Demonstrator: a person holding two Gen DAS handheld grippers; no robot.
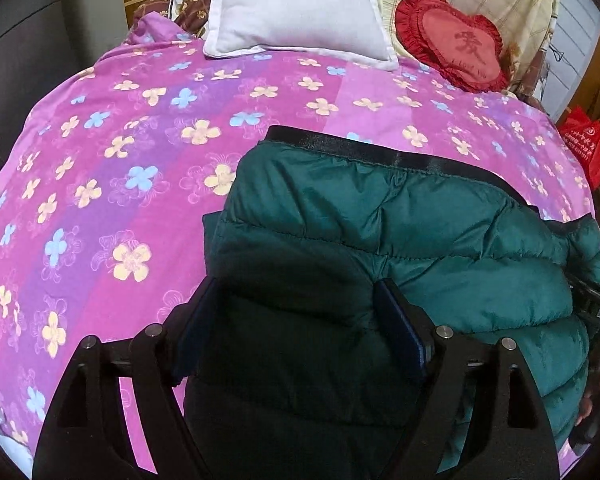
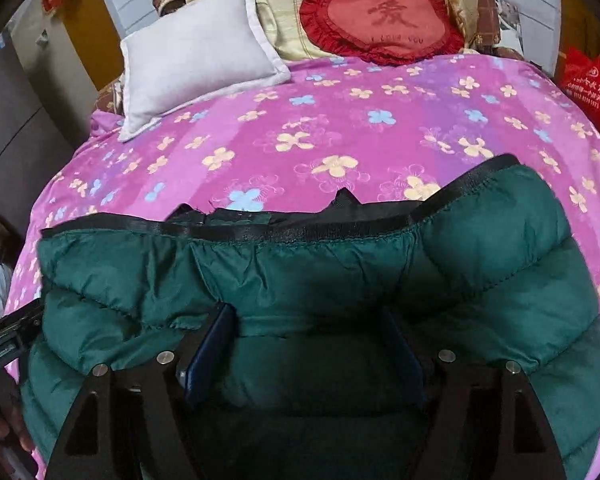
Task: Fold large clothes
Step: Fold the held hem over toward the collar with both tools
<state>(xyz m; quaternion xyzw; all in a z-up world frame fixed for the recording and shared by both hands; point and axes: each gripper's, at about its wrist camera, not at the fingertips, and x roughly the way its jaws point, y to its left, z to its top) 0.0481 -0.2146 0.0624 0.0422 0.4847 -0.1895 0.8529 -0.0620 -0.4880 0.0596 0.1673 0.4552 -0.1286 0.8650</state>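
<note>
A dark green quilted puffer jacket (image 1: 400, 232) with a black elastic hem lies folded on the pink flowered bedspread (image 1: 140, 140). It also shows in the right wrist view (image 2: 300, 280). My left gripper (image 1: 296, 320) is open, its two fingers spread wide over the jacket's near left part. My right gripper (image 2: 308, 344) is open too, fingers spread over the jacket's near middle. The other gripper's black body shows at the right edge of the left wrist view (image 1: 596, 312) and at the left edge of the right wrist view (image 2: 8, 340).
A white pillow (image 1: 296, 8) and a red heart-shaped cushion (image 1: 452, 40) lean at the head of the bed. A red bag (image 1: 588, 144) stands beside the bed on the right. A dark cabinet (image 1: 24, 52) is on the left.
</note>
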